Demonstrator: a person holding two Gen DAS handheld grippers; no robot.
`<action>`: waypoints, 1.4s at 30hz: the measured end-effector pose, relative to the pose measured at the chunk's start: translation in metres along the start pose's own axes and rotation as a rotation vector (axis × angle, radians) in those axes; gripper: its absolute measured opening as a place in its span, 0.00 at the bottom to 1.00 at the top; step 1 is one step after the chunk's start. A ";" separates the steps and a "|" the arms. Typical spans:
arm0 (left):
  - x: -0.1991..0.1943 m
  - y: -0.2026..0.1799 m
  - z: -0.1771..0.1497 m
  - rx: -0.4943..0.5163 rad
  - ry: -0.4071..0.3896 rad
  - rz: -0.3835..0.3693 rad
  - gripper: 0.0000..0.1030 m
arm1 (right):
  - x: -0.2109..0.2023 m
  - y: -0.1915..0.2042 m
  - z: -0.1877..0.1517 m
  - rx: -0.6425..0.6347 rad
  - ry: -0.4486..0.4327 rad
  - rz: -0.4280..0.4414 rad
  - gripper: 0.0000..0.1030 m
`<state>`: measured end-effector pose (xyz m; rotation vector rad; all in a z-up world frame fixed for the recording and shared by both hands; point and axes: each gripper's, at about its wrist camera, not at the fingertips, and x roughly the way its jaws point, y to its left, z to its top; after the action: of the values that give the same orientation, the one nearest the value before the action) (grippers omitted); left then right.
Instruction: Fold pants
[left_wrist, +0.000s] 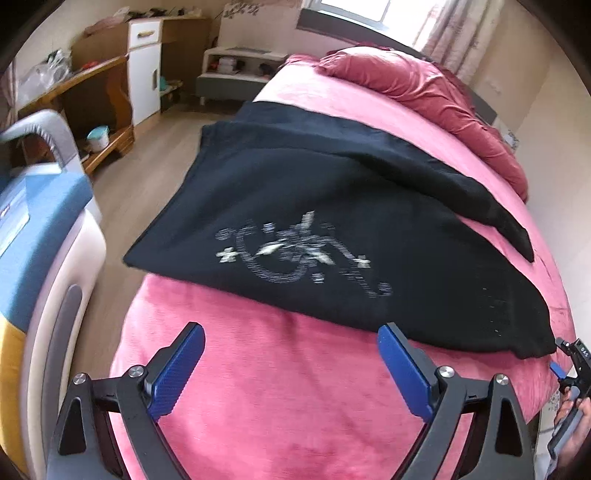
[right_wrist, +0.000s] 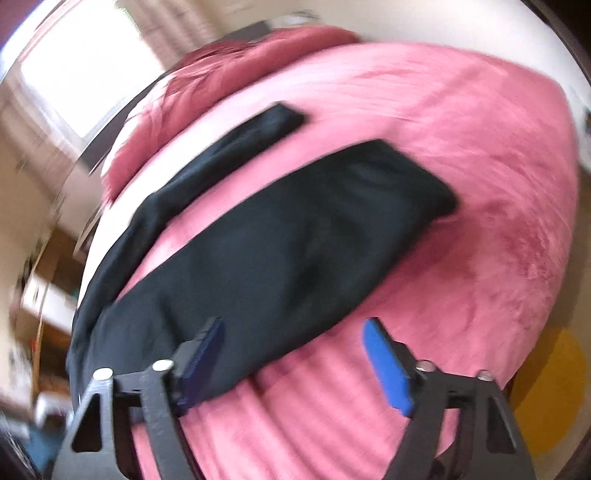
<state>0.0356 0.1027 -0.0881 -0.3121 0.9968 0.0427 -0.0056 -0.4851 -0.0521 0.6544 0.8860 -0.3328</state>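
Left gripper (left_wrist: 291, 347): 2 black plastic arms with triangular cut-outs, silver round-headed screws at the pivots, ribbed blue pads on the fingers (left_wrist: 177, 373). Right gripper (right_wrist: 293, 349) — same build: black frame, silver screws, flat blue pads (right_wrist: 388, 367). It is blurred.

No legible text is showing anywhere. The black pants (left_wrist: 332, 206) are bearing a pale printed design (left_wrist: 295, 254) (motion blur is smearing it), and no letters or numbers are coming through.
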 end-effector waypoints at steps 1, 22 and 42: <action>0.003 0.009 0.001 -0.024 0.017 0.013 0.92 | 0.007 -0.011 0.009 0.041 0.001 -0.011 0.68; 0.051 0.099 0.044 -0.397 0.066 0.018 0.43 | 0.081 -0.021 0.069 0.073 0.011 -0.107 0.45; -0.039 0.078 0.059 -0.302 -0.137 -0.016 0.06 | 0.028 -0.015 0.101 -0.004 -0.075 -0.082 0.14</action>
<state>0.0492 0.1978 -0.0444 -0.5862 0.8512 0.1988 0.0645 -0.5621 -0.0340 0.5995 0.8426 -0.4266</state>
